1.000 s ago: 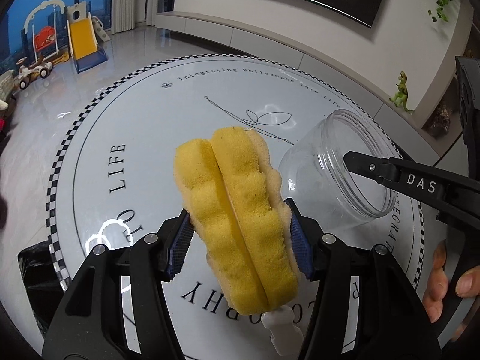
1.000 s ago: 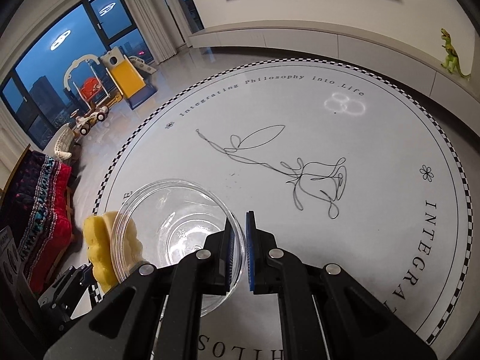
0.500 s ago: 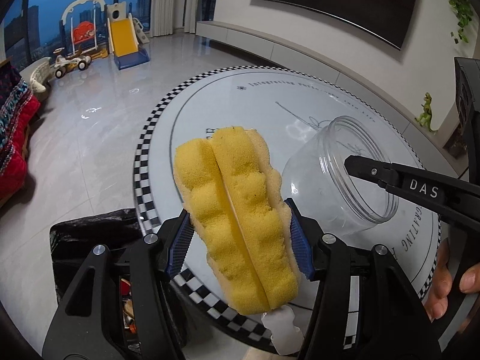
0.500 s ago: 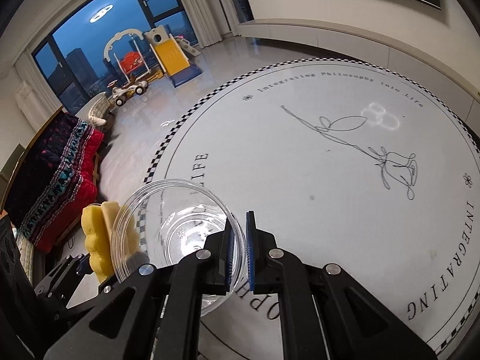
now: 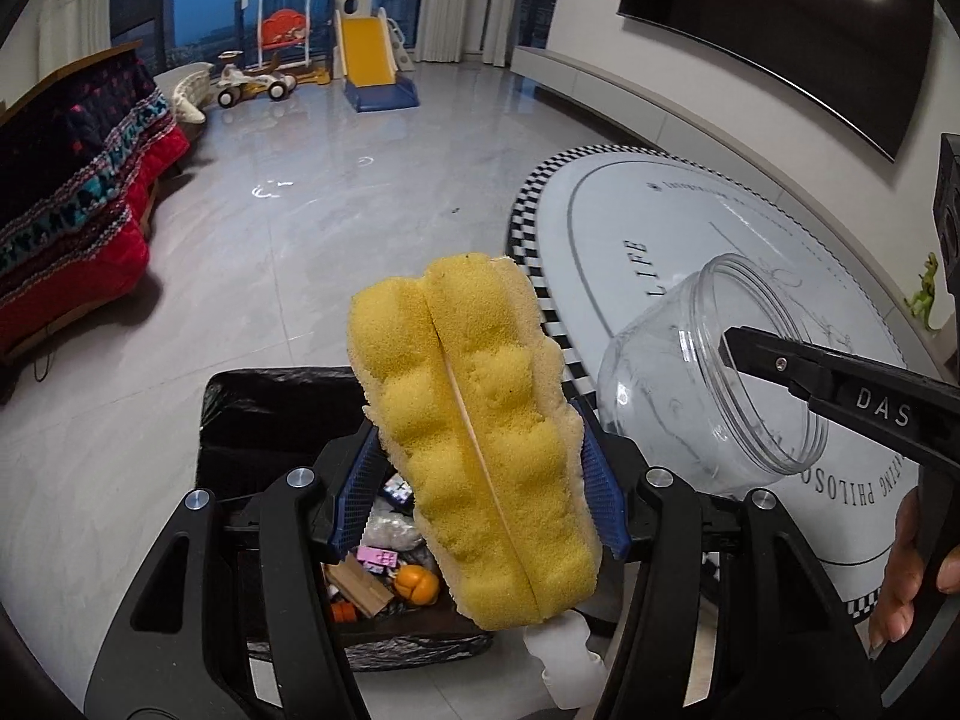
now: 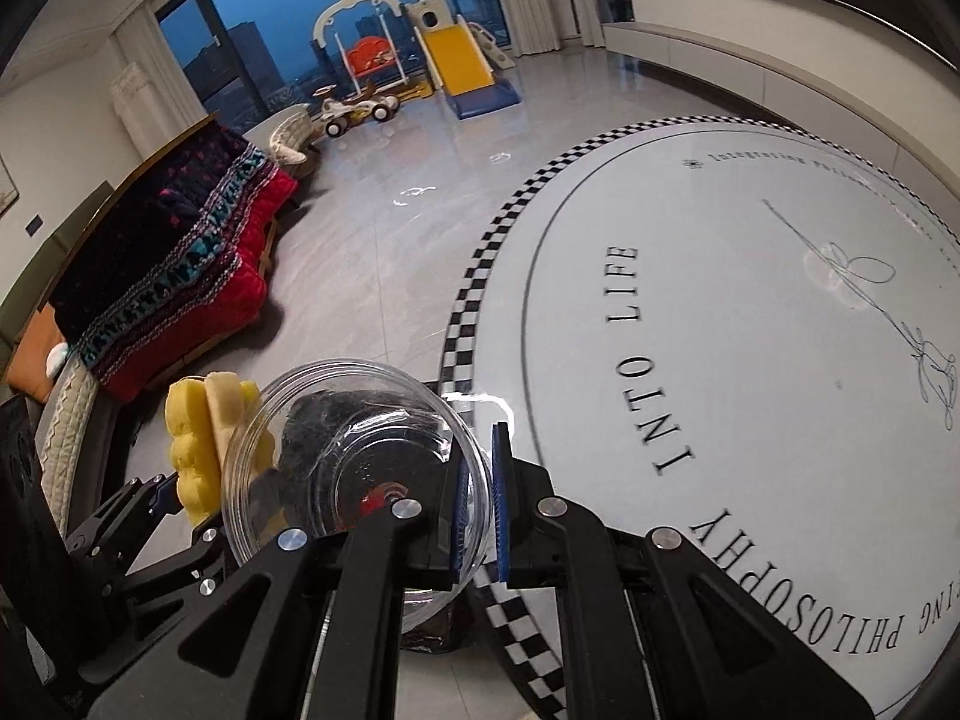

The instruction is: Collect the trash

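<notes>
We read "DAS" on the right gripper (image 6: 477,519), pinched on one clear jar's (image 5: 714,378) rim, "INTO LIFE" on the rug (image 6: 720,312), while the left gripper (image 5: 480,492) clamps one yellow sponge (image 5: 480,438) above one black-lined bin (image 5: 264,414).

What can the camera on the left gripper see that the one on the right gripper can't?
Only the left view looks into the bin: an orange and scraps. It also shows the TV.

Only the right view shows the rose drawing on the rug.

Both show the yellow sponge clamped in the left gripper, the clear jar pinched at its rim by the right gripper, and the slide.
</notes>
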{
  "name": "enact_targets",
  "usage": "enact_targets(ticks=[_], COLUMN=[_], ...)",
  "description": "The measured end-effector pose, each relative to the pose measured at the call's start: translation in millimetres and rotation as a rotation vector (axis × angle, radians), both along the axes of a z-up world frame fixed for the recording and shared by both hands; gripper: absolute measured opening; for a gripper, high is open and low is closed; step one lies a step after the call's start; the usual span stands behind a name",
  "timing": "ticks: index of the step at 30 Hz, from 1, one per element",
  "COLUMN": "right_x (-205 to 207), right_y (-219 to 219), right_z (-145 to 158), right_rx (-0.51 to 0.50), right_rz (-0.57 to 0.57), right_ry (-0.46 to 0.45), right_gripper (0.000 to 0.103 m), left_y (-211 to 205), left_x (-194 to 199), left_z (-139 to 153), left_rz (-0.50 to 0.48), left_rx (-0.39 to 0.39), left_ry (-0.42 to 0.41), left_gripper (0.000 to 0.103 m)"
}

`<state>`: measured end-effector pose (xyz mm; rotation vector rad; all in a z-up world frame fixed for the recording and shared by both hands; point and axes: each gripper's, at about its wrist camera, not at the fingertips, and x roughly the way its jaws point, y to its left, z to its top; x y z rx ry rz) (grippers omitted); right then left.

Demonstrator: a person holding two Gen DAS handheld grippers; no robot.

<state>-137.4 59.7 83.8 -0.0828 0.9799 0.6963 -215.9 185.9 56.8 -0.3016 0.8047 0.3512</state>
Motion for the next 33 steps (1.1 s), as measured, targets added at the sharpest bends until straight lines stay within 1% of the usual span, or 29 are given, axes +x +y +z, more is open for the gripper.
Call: enact_targets(ticks=[3,9,14,17,18,19,20,21,23,28,30,33], right_x=[-13,-33,-44,-45,-44,-43,-43,-42,-44,-47,-46,-44], right_y=[23,57,84,102,109,116,123,127,128,124,122,118], right_z=[-6,-20,-34,-42,-45,-47,-50,-50,-46,-46,-45,-45], right_rx=[-0.014,-0.033,-0.062,-0.068,-0.071,-0.080,-0.093,-0.098,-0.082,-0.066,-0.068,-0.063], right_rz=[0.054,0.127,0.179,0.204,0.223,0.237,0.241,0.234,0.227,0.232,0.232,0.232], right_ry=[0.003,0.022,0.041,0.079,0.101,0.121,0.140,0.143,0.114,0.102,0.101,0.106], right_gripper=[0.008,0.008,0.008,0.008,0.014,0.034,0.050,0.073,0.074,0.074,0.074,0.074], left_y=[21,60,82,90,93,95,99,101,102,114,117,116], left_x=[-14,-43,-59,-63,-63,-62,-61,-64,-70,-77,-77,-74], left_z=[-8,-37,-55,-61,-63,-65,-66,-66,-63,-66,-68,-68], left_rz=[0.062,0.171,0.237,0.264,0.267,0.272,0.283,0.302,0.327,0.357,0.355,0.348], left_rx=[-0.011,-0.049,-0.088,-0.098,-0.099,-0.101,-0.097,-0.083,-0.065,-0.103,-0.118,-0.111], left_ry=[0.014,0.062,0.116,0.142,0.156,0.177,0.194,0.201,0.204,0.198,0.197,0.201], left_gripper=[0.058,0.058,0.058,0.059,0.062,0.076,0.089,0.097,0.097,0.097,0.097,0.097])
